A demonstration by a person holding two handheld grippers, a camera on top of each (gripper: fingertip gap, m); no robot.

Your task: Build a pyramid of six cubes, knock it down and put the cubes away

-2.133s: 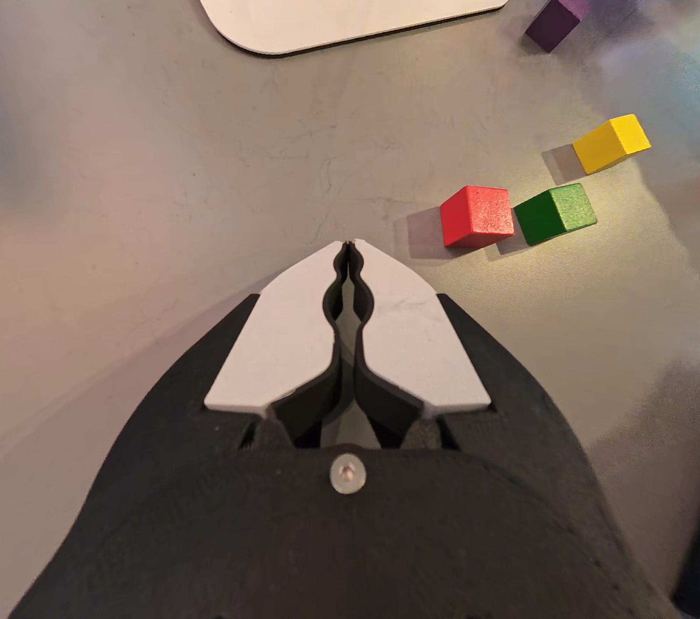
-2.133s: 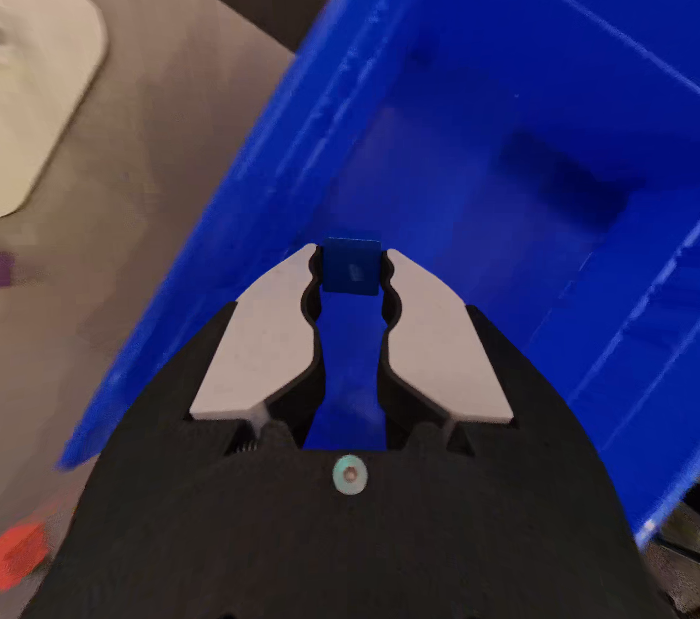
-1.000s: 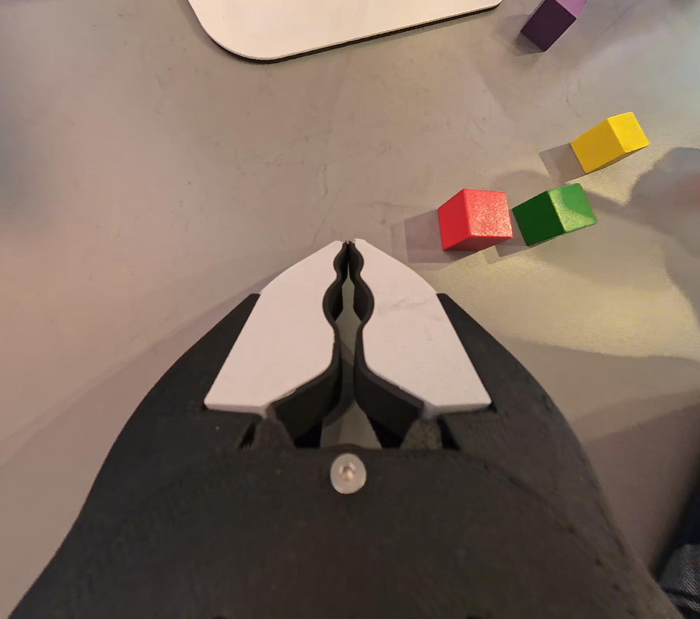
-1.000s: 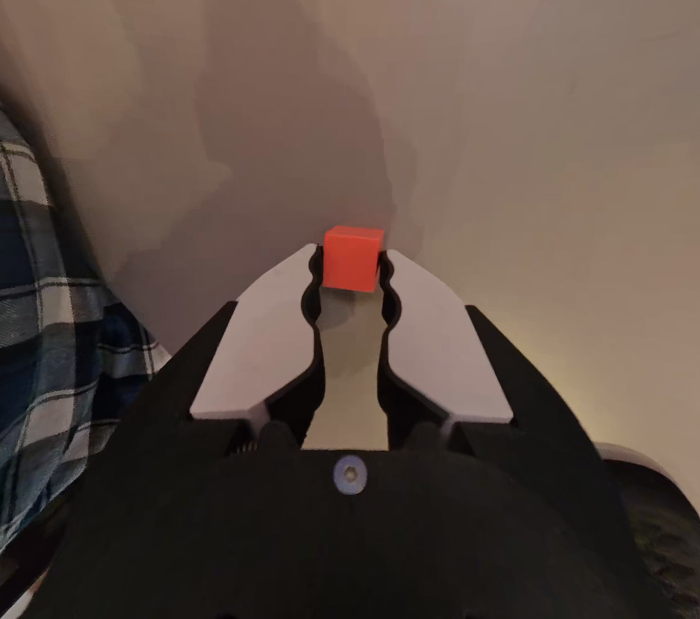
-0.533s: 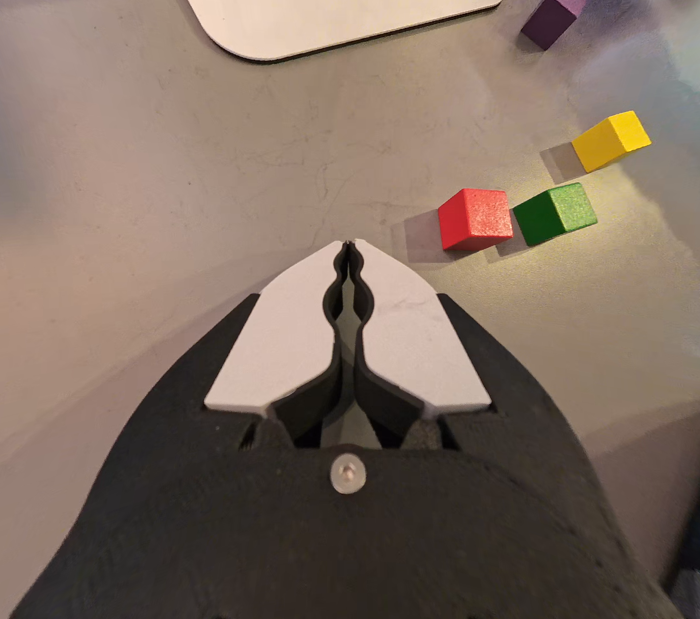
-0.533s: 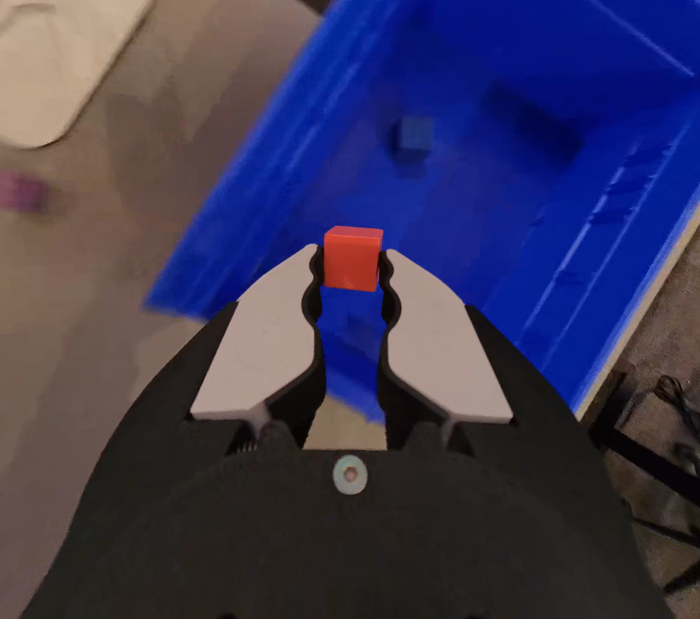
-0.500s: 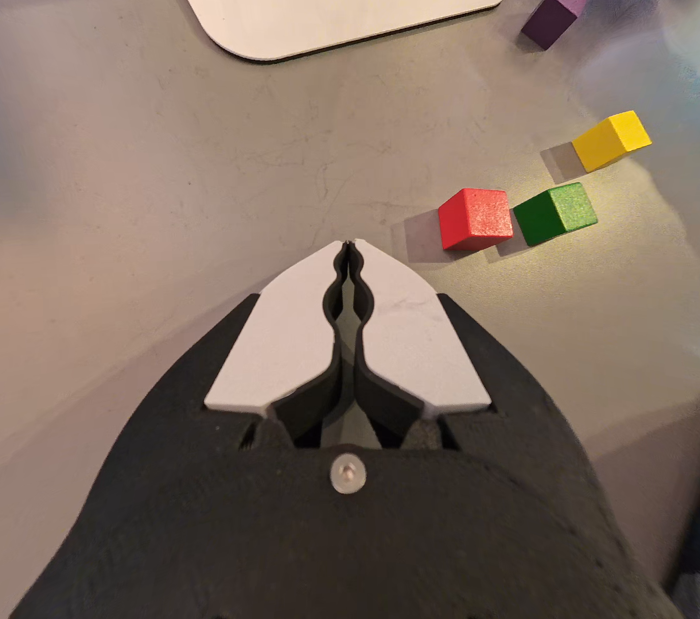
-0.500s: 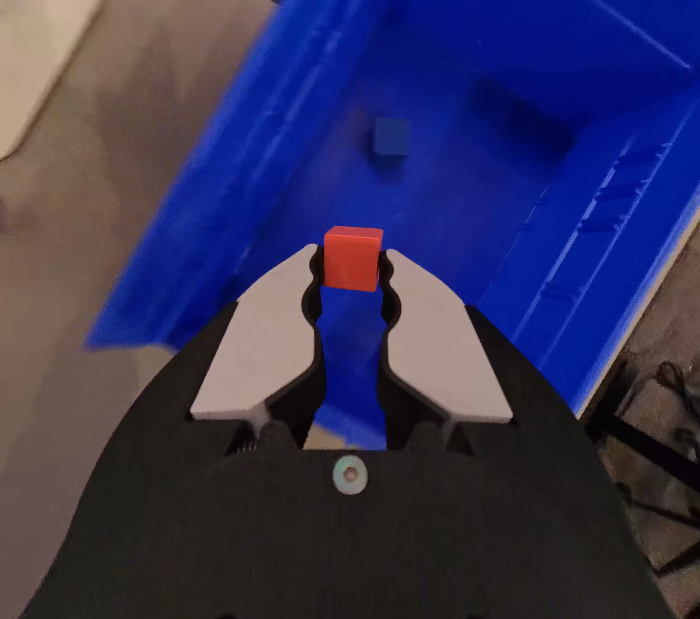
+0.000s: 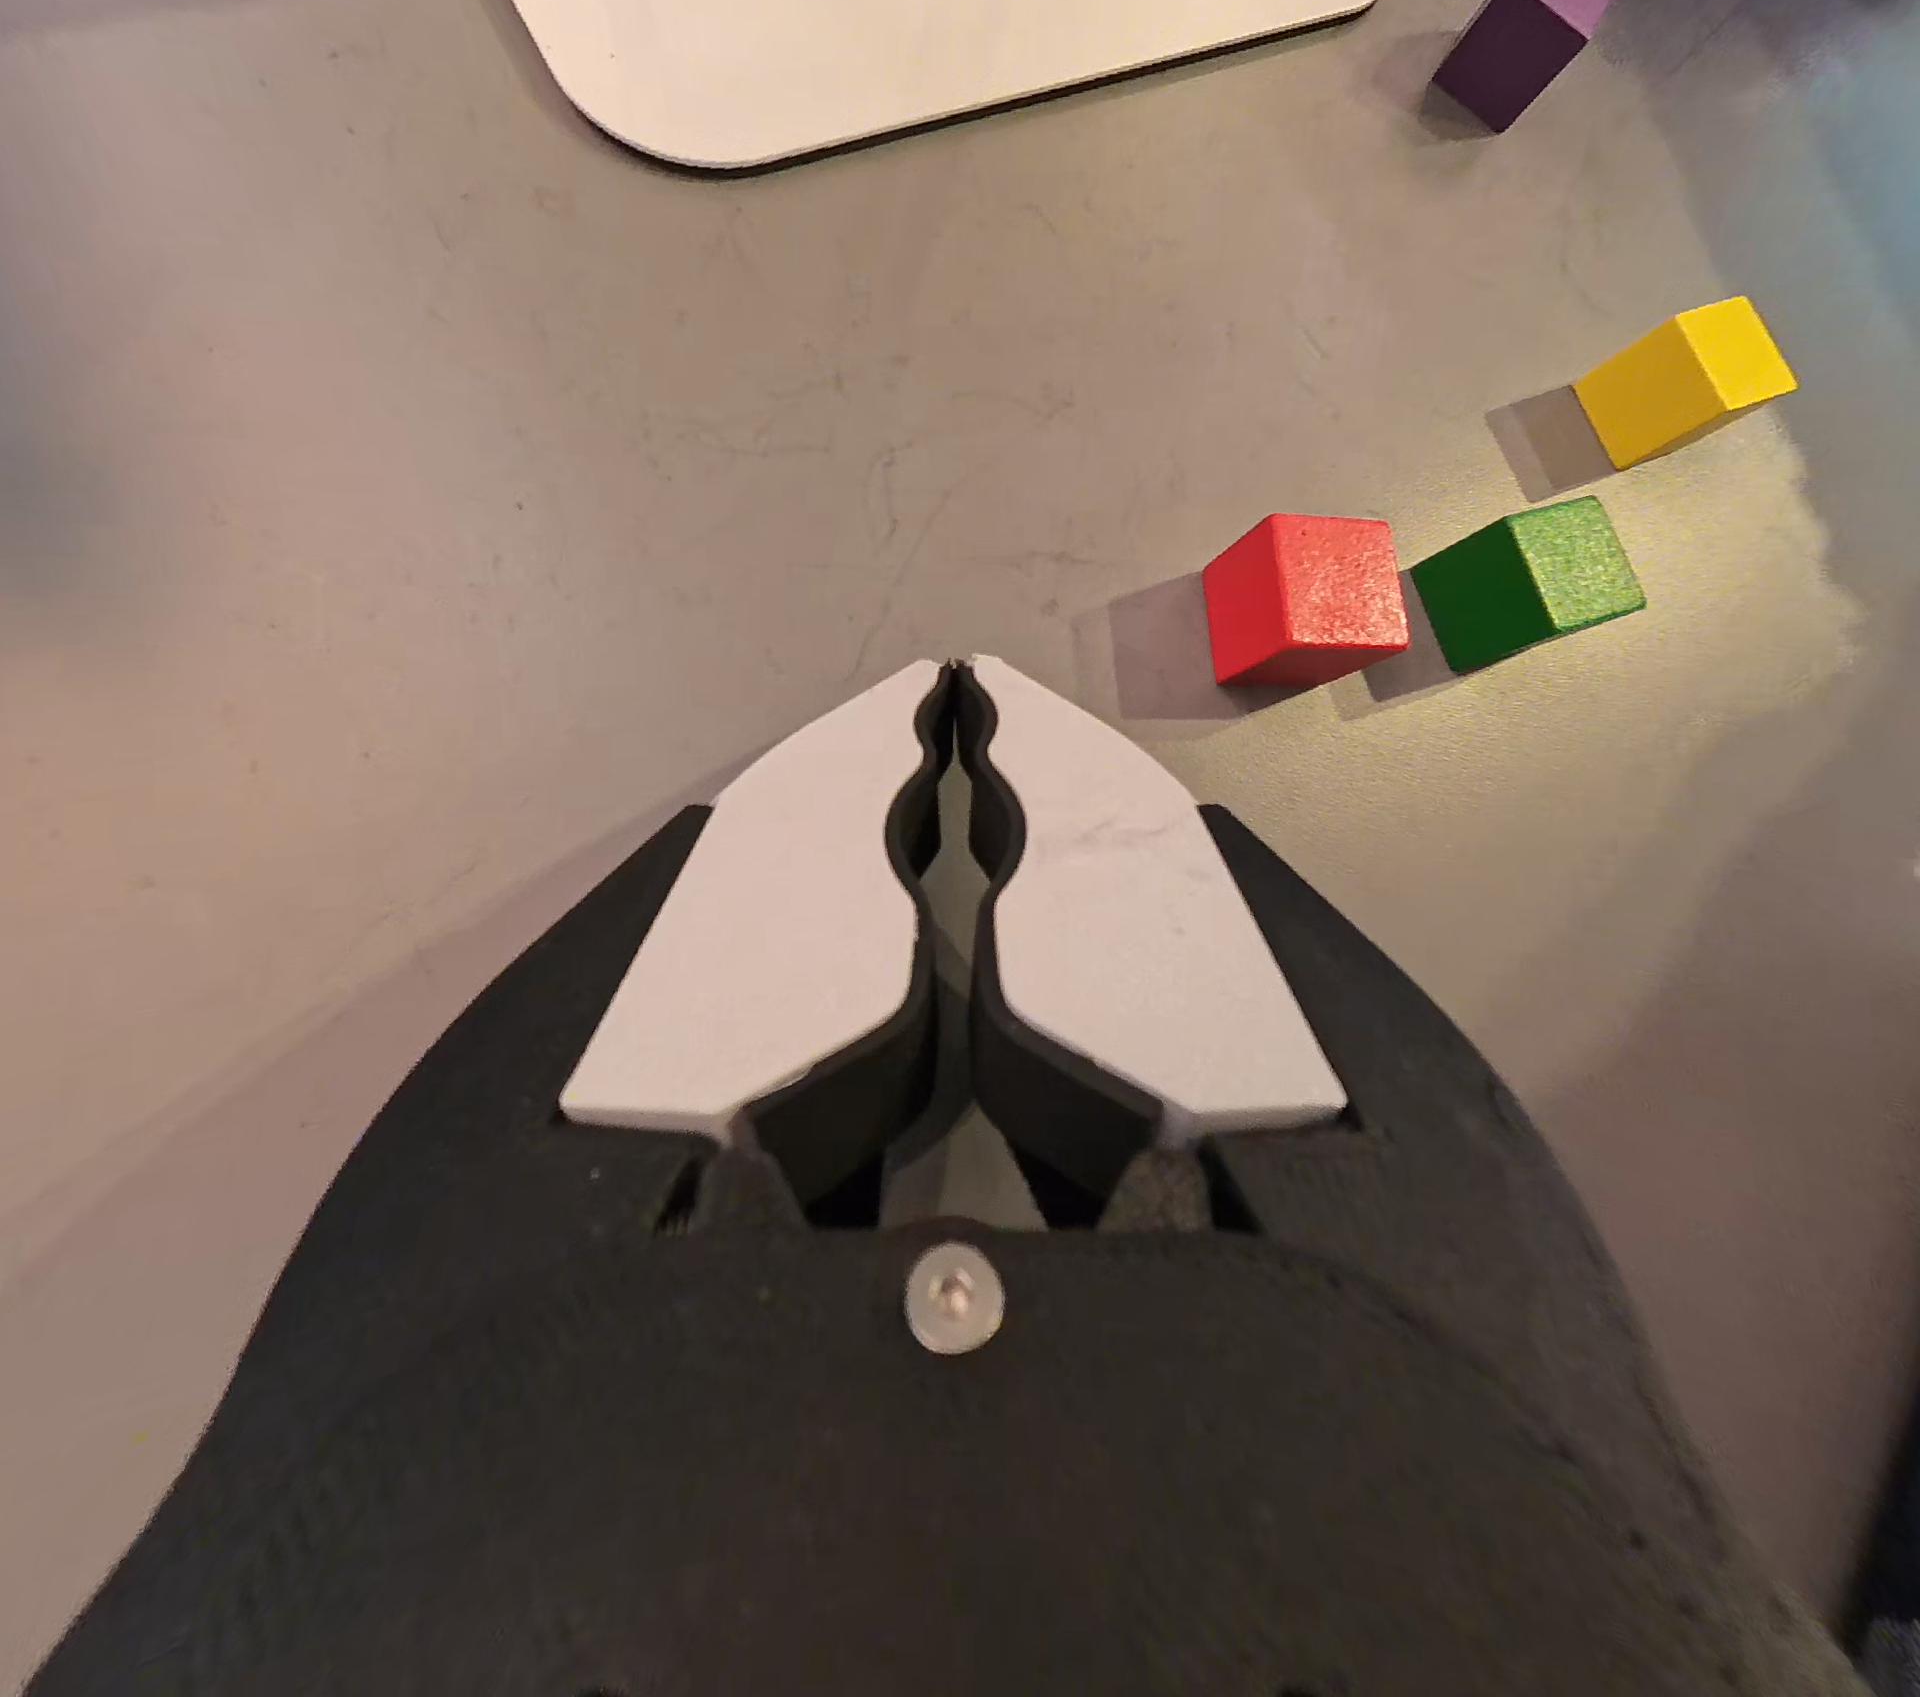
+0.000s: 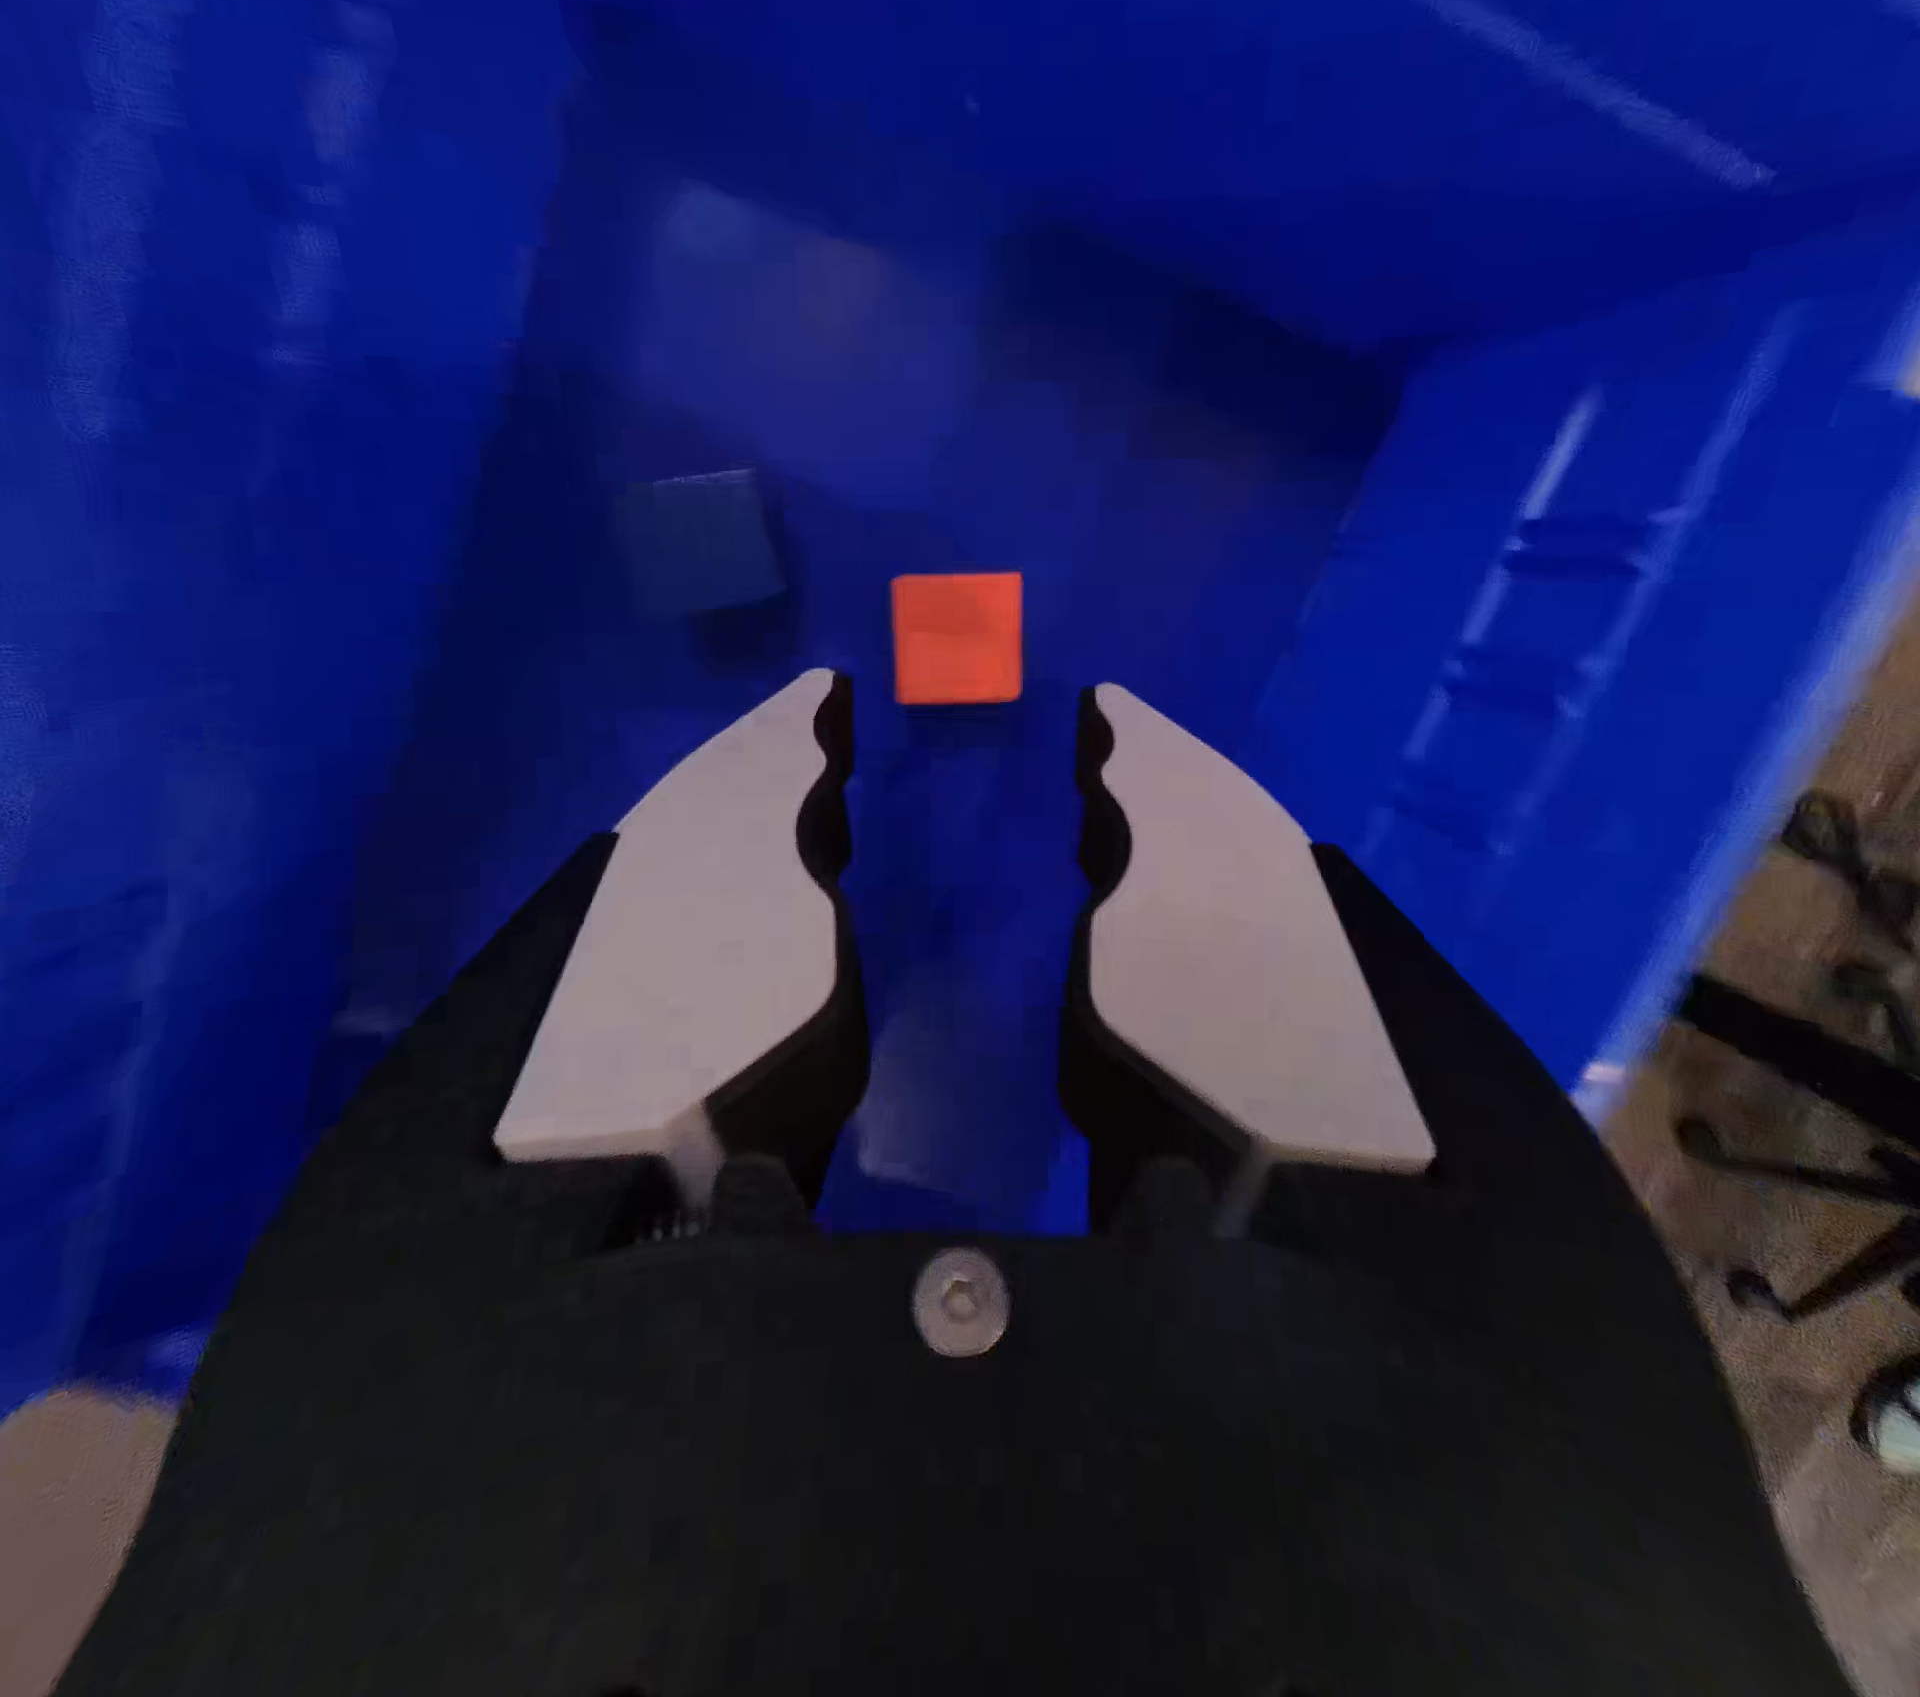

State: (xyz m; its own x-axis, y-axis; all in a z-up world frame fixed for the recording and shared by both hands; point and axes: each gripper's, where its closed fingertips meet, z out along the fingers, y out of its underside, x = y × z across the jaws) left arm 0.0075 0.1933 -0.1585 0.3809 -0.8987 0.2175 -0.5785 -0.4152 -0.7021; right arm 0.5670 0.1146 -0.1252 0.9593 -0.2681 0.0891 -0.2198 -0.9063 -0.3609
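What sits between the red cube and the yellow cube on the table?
The green cube, seen in the left wrist view: right beside the red cube, with the yellow cube farther off.

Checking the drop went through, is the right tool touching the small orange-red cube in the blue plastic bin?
Apart. The right wrist view shows the right tool open, blue showing between both fingertips and the orange-red cube.

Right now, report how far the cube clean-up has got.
Done: a blue cube and an orange cube are in the blue bin. In hand: nothing; right claw open, left claw shut. Left: red, green, yellow and purple cubes on the table.
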